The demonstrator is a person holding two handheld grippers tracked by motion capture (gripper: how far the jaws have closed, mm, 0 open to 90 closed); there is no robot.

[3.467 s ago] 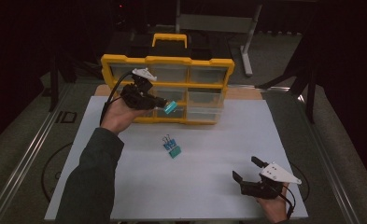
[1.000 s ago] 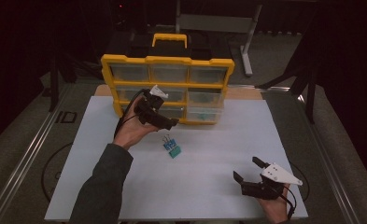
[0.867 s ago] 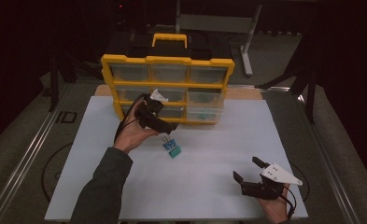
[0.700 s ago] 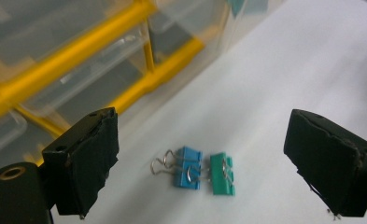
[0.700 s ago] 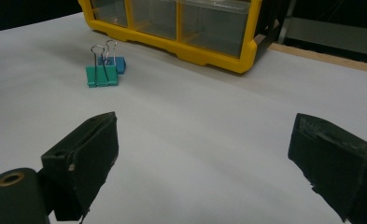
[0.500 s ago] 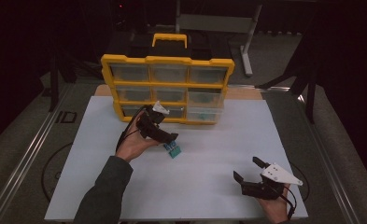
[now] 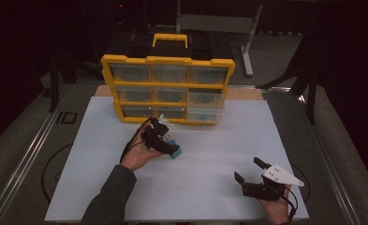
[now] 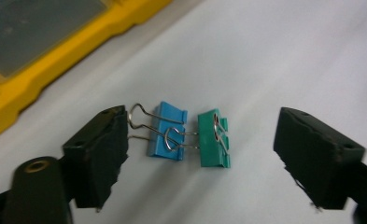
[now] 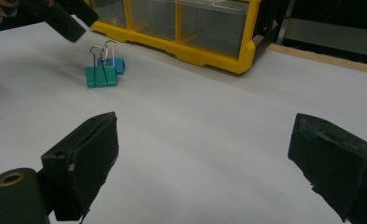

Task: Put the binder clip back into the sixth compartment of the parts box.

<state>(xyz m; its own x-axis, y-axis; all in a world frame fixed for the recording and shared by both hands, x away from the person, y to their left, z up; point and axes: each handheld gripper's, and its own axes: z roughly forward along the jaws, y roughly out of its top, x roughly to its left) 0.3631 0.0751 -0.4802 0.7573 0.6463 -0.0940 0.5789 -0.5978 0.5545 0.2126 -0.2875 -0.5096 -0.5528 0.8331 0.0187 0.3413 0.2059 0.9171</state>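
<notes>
Two binder clips lie side by side on the white mat, a blue one and a green one, their wire handles crossing. My left gripper hangs low over them with a jaw on either side and neither pad touching. Its jaws have just been closing and still stand open around the pair. From above, the left gripper covers the blue clip, and the green clip peeks out at its tip. My right gripper rests open near the mat's front right with nothing between its jaws, and it looks across at both clips.
A yellow drawer organizer with clear drawers stands at the back of the white mat, just behind the clips. One right-hand drawer holds something teal. A table leg and dark floor lie beyond.
My left hand has come down and toward me from the organizer's front to the two clips on the mat. The right hand has stayed still.
</notes>
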